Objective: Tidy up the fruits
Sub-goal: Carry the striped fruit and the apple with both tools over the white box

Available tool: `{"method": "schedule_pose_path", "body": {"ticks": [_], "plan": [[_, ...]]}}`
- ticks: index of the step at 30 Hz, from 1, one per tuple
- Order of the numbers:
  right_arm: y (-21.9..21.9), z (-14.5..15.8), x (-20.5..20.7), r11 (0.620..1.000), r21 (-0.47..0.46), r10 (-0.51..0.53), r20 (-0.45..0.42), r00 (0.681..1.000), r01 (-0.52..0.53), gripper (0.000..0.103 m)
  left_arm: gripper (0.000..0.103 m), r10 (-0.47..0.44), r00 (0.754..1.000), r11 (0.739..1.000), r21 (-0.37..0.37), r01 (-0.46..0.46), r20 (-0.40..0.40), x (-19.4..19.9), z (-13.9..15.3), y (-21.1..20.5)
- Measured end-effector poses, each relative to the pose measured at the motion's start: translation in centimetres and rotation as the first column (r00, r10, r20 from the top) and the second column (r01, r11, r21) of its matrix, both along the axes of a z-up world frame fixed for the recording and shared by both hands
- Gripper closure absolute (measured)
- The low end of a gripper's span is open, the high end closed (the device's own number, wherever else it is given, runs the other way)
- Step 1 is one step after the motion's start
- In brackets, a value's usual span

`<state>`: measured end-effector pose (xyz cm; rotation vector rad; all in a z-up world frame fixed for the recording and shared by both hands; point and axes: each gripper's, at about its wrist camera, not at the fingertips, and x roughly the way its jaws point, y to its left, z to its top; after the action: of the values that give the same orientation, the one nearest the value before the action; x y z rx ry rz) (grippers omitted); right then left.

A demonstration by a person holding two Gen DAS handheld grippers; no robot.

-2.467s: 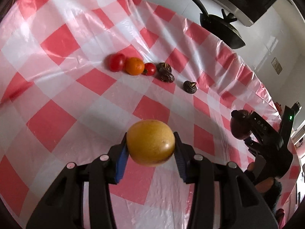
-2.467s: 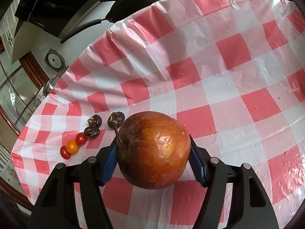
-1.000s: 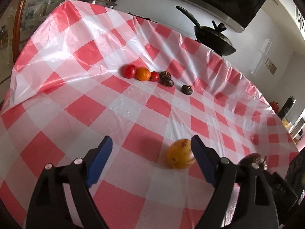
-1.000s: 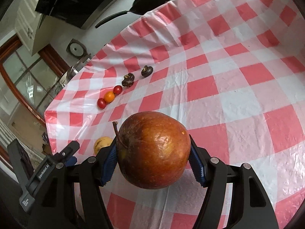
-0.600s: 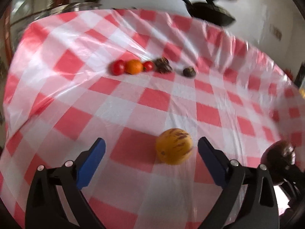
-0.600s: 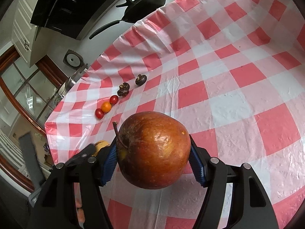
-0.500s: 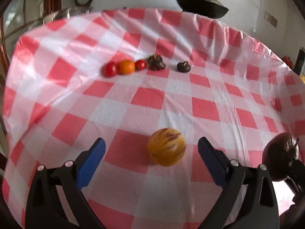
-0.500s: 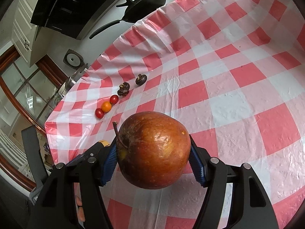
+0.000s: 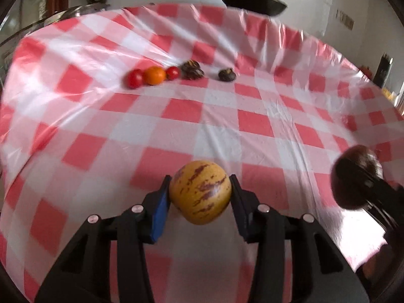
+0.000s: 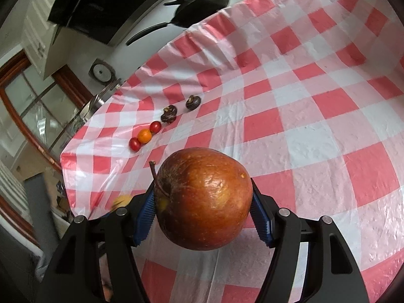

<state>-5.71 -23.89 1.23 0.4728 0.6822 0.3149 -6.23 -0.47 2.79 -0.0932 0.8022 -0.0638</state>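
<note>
A wide stretch of the red-and-white checked plastic-covered surface (image 9: 227, 116) lay bare up to its far draped edge. The left gripper (image 9: 200, 197) had just closed, pinching a round yellow fruit with purple streaks (image 9: 200, 195). Farther off sat a row: two red tomatoes (image 9: 134, 78), one orange (image 9: 154, 75), three dark wrinkled fruits (image 9: 192, 70). The right gripper (image 10: 203, 205) clamped a russet-red apple (image 10: 204, 198), stem leftward.

Left claw (image 9: 200, 197) — pinching striped yellow fruit (image 9: 200, 195)
</note>
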Motion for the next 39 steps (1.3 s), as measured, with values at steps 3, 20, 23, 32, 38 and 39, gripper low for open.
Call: {"method": "schedule_pose_path", "body": {"ticks": [3,20,23,32,38,39], "plan": [[1.7,0.2,-0.5,0.998,-0.041,0.053,0.008,0.999,-0.052,0.037,0.058,0.017,0.999,1.000,0.007,-0.017,0.039,-3.1,1.1,2.1],[22.7,0.2,-12.8,0.732,-0.201,0.661,-0.019,0.750,-0.651,0.038,0.058,0.315,0.936,0.949,-0.051,-0.310,0.160,-21.6,2.8,19.1],[26.7,-0.2,-16.5,0.616,-0.276,0.762,-0.029,0.647,-0.737,0.038,0.058,0.409,0.900,0.912,-0.094,-0.399,0.148,-25.2,1.4,22.2],[36.0,-3.7,-27.0,0.202,-0.460,0.943,-0.146,0.298,-0.864,0.038,0.058,0.646,0.762,0.753,-0.132,-0.644,-0.033,-33.1,-6.9,30.5],[39.5,-8.7,-28.2,0.084,-0.489,0.915,-0.308,0.262,-0.868,0.038,0.058,0.663,0.721,0.711,-0.130,-0.691,-0.204,-33.3,-12.9,32.7],[40.1,-9.6,-28.0,0.078,-0.484,0.904,-0.334,0.267,-0.871,0.038,0.058,0.662,0.718,0.711,-0.124,-0.692,-0.213,-33.3,-13.4,32.7]]}}
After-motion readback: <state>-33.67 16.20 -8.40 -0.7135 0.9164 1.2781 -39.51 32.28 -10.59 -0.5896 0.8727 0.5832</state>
